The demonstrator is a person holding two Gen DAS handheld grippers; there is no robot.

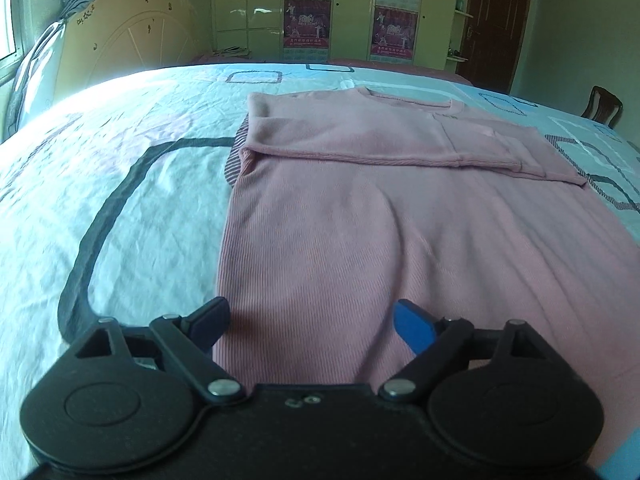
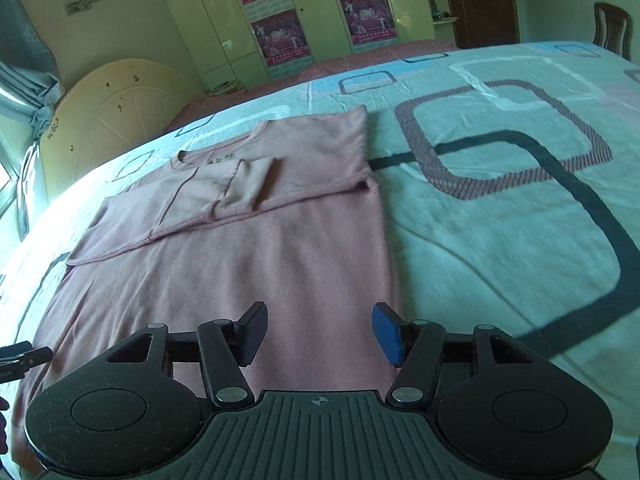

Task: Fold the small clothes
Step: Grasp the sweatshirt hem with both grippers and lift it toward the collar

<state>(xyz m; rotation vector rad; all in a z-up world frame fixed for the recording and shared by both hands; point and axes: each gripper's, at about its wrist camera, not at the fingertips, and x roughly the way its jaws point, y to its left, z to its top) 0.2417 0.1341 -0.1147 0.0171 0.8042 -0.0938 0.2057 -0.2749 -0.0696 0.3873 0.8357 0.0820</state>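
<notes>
A pink ribbed shirt [image 1: 360, 216] lies flat on the bed, neckline at the far end, with both sleeves folded in across the chest. It also shows in the right wrist view [image 2: 248, 248]. My left gripper [image 1: 312, 326] is open and empty, low over the shirt's near left hem corner. My right gripper [image 2: 320, 334] is open and empty over the shirt's near right hem. The left gripper's tip shows at the left edge of the right wrist view [image 2: 24, 358].
The bed sheet [image 2: 500, 208] is pale blue with dark rounded-square outlines. A cream headboard [image 1: 128, 36] stands at the far left, wardrobes with posters [image 1: 308, 16] behind, and a wooden chair [image 2: 612, 28] at the far right.
</notes>
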